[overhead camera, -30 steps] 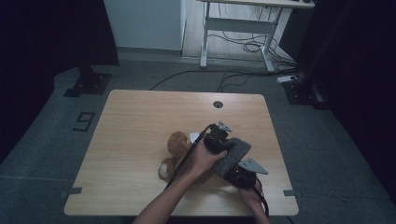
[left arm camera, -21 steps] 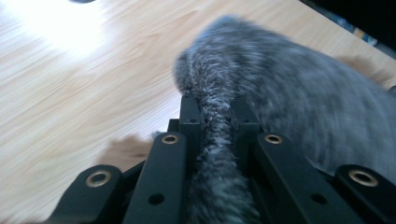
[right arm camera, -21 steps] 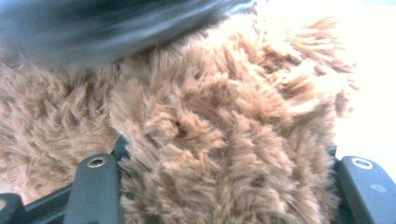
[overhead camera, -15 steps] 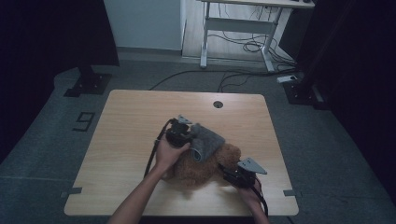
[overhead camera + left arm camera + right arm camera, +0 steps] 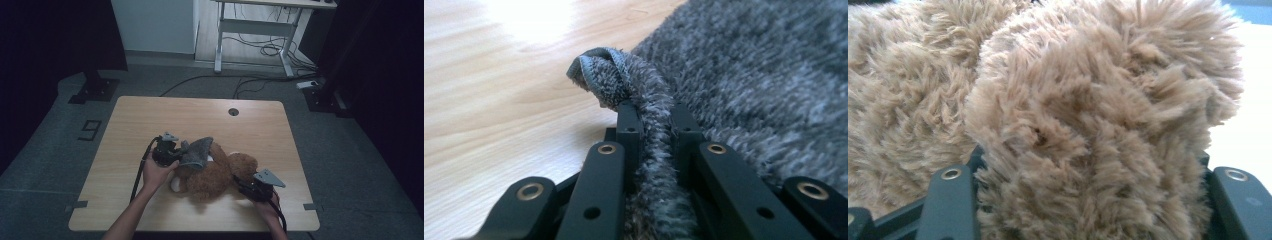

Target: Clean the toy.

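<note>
A light wooden table is standing on grey floor, a small round hole sitting near its far edge. Beyond the table, a white desk frame is standing over tangled cables. Left of the table, a number marking is lying on the floor.

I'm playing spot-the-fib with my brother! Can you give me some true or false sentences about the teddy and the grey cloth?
1. The left tool pinches the grey cloth. True.
2. The teddy bear is blue. False: it is brown.
3. The right tool grips the teddy bear's fur. True.
4. The teddy bear lies on the floor. False: it lies on the wooden table.
5. The grey cloth hangs off the table's edge. False: it lies partly over the bear.
</note>
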A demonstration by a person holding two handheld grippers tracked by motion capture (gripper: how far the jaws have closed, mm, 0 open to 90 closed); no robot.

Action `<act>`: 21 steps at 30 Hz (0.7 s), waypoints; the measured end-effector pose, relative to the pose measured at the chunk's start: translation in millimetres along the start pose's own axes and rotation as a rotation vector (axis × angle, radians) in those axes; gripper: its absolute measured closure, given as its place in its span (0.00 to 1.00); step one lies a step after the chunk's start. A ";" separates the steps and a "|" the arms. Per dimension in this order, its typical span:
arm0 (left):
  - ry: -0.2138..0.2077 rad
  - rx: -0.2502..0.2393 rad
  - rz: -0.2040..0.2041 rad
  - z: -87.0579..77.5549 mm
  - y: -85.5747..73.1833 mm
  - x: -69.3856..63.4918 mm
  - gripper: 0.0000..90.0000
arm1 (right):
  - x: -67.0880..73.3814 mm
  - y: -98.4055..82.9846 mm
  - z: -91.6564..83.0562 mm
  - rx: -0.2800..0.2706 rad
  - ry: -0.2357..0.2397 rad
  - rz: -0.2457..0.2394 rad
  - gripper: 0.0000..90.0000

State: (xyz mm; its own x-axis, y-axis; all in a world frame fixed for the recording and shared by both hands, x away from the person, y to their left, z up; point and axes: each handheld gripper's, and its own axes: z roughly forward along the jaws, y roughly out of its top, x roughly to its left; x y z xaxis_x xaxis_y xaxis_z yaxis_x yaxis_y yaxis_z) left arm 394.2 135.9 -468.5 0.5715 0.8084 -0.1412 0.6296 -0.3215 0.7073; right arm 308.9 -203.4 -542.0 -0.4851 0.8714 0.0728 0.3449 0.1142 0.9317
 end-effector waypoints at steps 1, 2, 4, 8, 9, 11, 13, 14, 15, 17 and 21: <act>0.003 -0.003 -0.008 -2.6 0.1 2.5 0.88 | -0.2 0.0 0.1 -0.001 0.001 0.001 0.40; 0.001 -0.006 -0.024 -5.7 -0.2 6.4 0.88 | -0.4 0.0 0.1 0.000 0.002 0.002 0.40; -0.024 -0.025 -0.045 -10.6 -0.3 10.2 0.88 | -0.4 0.0 0.2 -0.001 0.002 0.003 0.40; -0.034 -0.042 0.010 -15.0 14.0 -6.6 0.88 | -1.2 -0.6 -0.1 0.000 0.000 0.007 0.40; -0.046 -0.042 0.028 -14.3 19.0 -13.2 0.88 | -1.2 -0.8 -0.2 -0.001 -0.002 0.008 0.40; -0.072 -0.033 0.090 -7.4 34.2 -39.1 0.88 | -0.7 -1.0 -0.2 -0.002 -0.006 0.008 0.40; -0.088 -0.009 0.147 4.3 45.1 -64.3 0.88 | -0.1 -1.1 -0.3 -0.002 -0.009 0.009 0.40; -0.080 0.003 0.173 11.5 49.0 -76.5 0.88 | -0.1 -1.2 -0.4 -0.002 -0.010 0.008 0.40; -0.076 0.011 0.192 16.8 51.4 -84.4 0.88 | -0.4 -1.4 -0.5 -0.002 -0.012 0.005 0.40; -0.119 0.026 0.198 32.0 56.5 -101.1 0.88 | -0.9 -1.9 -0.9 -0.002 -0.010 0.005 0.40; -0.086 0.045 0.237 45.6 52.6 -114.3 0.88 | -1.7 -2.4 -1.3 0.003 -0.008 0.004 0.40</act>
State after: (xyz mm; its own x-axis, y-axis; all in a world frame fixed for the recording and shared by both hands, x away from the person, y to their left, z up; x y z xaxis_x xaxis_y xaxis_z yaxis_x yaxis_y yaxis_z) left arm 386.0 4.1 -446.8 0.7473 0.6636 -0.0352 0.4946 -0.5201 0.6964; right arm 307.8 -205.7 -544.0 -0.4767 0.8759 0.0739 0.3490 0.1115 0.9305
